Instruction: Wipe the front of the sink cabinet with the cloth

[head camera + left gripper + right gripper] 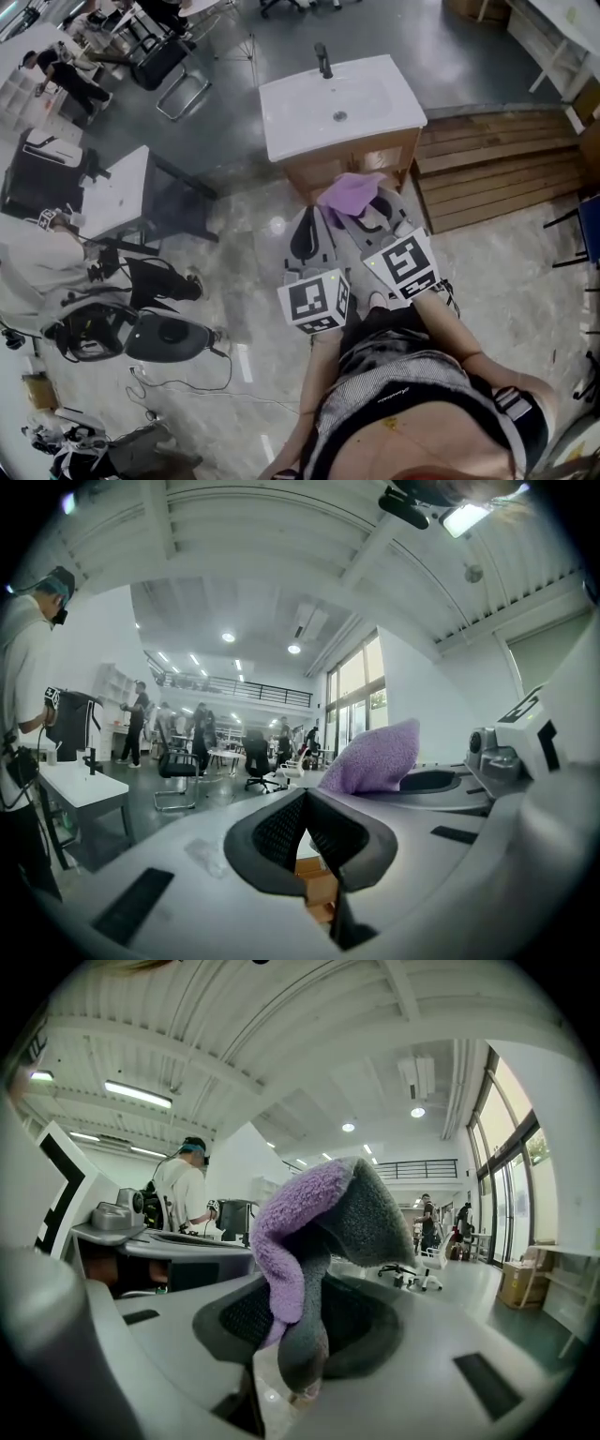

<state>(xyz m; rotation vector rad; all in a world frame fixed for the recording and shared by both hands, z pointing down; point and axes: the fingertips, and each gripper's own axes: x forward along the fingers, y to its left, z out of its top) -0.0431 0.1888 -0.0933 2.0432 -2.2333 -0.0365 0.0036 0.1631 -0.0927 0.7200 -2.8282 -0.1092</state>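
Right tongs clamp cloth near sink cabinet.

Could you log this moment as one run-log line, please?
right tongs: shut on cloth | left tongs: shut, empty | cloth: before cabinet front

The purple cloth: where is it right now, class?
The purple cloth sits mid-frame in the head view, clamped in the right hand-held gripper, close before the wooden sink cabinet front, below the white basin.

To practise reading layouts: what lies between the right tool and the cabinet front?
The cloth, gripped by the right tool, lies between it and the cabinet front, as the head view shows.
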